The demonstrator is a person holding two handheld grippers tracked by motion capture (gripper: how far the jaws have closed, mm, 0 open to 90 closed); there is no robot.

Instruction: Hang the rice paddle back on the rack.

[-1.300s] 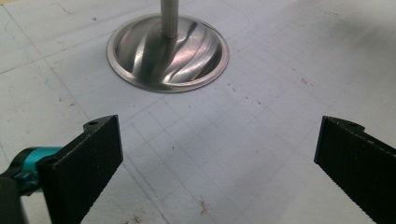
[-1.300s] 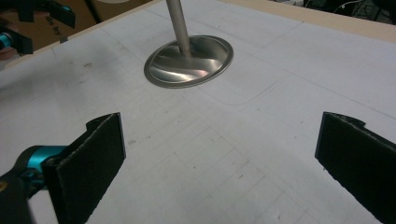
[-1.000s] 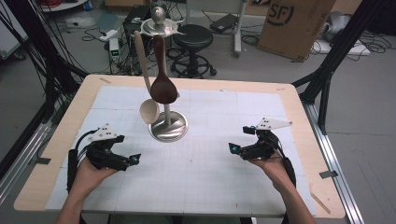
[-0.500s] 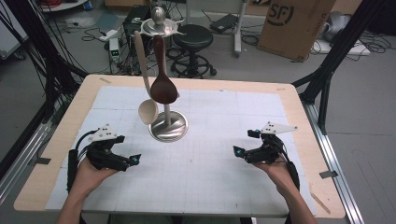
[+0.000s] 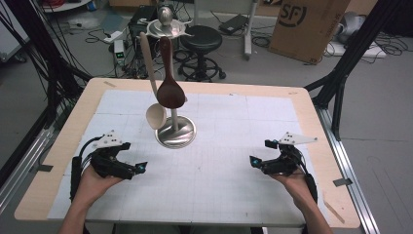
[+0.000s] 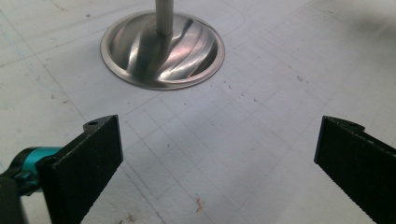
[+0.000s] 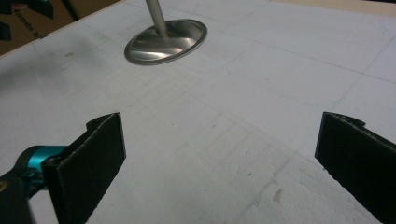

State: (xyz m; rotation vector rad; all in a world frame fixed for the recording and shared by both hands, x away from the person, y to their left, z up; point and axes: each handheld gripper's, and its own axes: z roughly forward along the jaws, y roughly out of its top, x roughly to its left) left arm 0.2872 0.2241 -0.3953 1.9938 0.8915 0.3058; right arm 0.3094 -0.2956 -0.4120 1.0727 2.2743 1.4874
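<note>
A steel utensil stand (image 5: 175,134) with a round base rises from the middle of the white mat. A dark brown wooden spoon (image 5: 170,92) and a pale wooden spoon (image 5: 156,116) hang from its top. My left gripper (image 5: 134,157) rests low at the front left, open and holding nothing, pointing at the stand's base (image 6: 162,51). At the front right, my right gripper (image 5: 260,152) is also open and holds nothing. The stand's base (image 7: 166,41) lies well ahead of its jaws. Bare mat lies between the jaws of the left gripper (image 6: 217,163) and of the right gripper (image 7: 219,163).
The wooden table (image 5: 63,146) carries a white gridded mat (image 5: 219,185). Behind the far edge stand a black stool (image 5: 202,39), a cardboard box (image 5: 307,24) and cables on the floor. Black frame posts flank both sides of the table.
The right gripper has slid a little to the right and toward the person. The left gripper and the stand have stayed put.
</note>
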